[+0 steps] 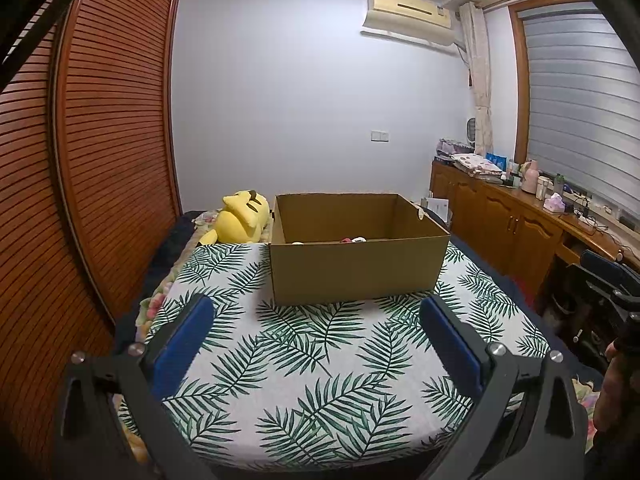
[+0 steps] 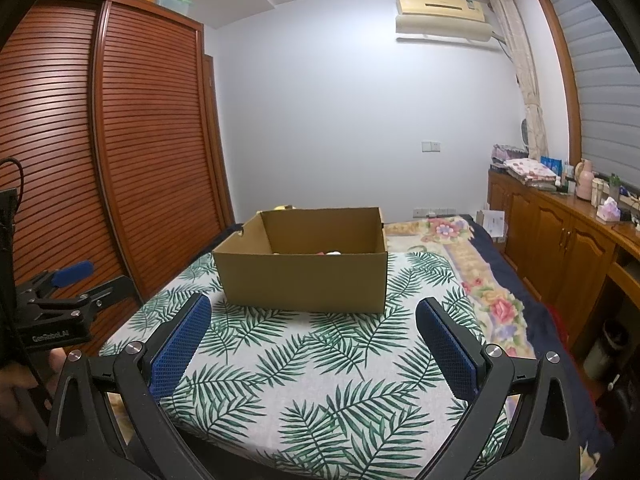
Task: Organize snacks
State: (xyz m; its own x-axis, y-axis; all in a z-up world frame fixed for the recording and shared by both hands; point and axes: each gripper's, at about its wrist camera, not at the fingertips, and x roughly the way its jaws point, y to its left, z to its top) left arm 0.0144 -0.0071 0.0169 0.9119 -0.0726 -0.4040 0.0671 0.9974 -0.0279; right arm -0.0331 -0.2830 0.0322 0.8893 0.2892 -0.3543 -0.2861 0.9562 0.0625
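Note:
An open brown cardboard box (image 1: pixel 356 268) (image 2: pixel 304 280) stands on the leaf-print cloth (image 1: pixel 304 368) (image 2: pixel 312 380). Only the tops of a few snack items (image 1: pixel 352 239) (image 2: pixel 330 253) peek over its near wall; what they are I cannot tell. My left gripper (image 1: pixel 316 312) hangs open over the cloth in front of the box, blue pads wide apart and empty. Over the same cloth my right gripper (image 2: pixel 314 314) is likewise open and empty. The right wrist view catches the left gripper (image 2: pixel 80 280) at its left edge.
A yellow plush toy (image 1: pixel 242 218) lies behind the box on the left. Wooden slatted wardrobe doors (image 1: pixel 80 160) run close along the left. A floral bedspread (image 2: pixel 480 280) and low wooden cabinets (image 2: pixel 560 248) with clutter on top lie to the right.

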